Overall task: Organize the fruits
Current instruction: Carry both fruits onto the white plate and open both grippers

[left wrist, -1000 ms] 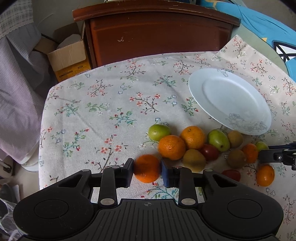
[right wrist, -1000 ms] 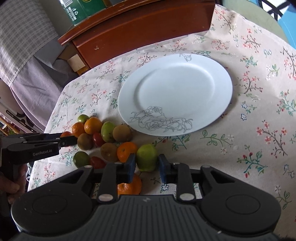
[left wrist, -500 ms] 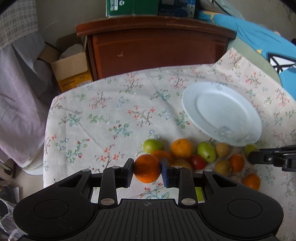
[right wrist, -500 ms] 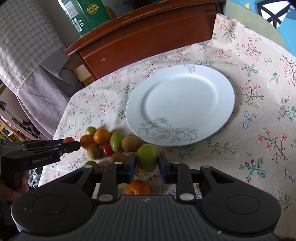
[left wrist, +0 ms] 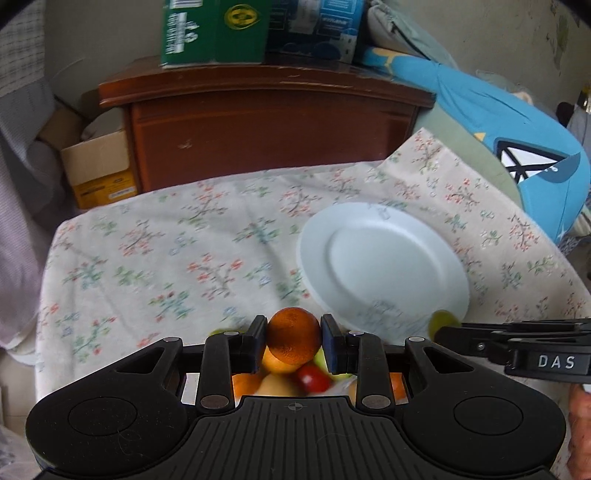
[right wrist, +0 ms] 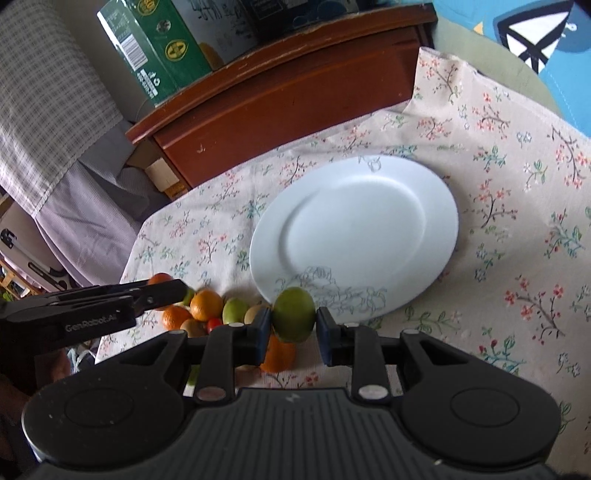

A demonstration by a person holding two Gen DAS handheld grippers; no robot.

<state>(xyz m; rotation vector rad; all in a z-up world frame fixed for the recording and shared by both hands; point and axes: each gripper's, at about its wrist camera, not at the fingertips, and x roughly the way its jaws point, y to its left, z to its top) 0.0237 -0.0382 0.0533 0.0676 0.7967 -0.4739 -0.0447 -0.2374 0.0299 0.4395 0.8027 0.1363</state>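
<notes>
Both fruits are up off the tablecloth [right wrist: 517, 229] now! The left gripper [left wrist: 293, 341], clamped on its orange [left wrist: 293, 336], has climbed clear of the fruit pile [right wrist: 207, 314], while the right gripper [right wrist: 293, 325] grips the green fruit [right wrist: 293, 319] over the empty plate's [right wrist: 354, 229] near rim. Delivery looks next.

Plate [right wrist: 354, 229] flat on the cloth-covered surface [right wrist: 517, 236], toward its far right part. Heap of fruit [right wrist: 207, 314] on the cloth just left of the plate's near rim. Behind the surface, wooden cabinet [left wrist: 273, 125], with boxes [left wrist: 218, 29] on top. Cardboard box [left wrist: 98, 166] on the floor left of the cabinet. Bedding [left wrist: 517, 125] behind and to the right.
</notes>
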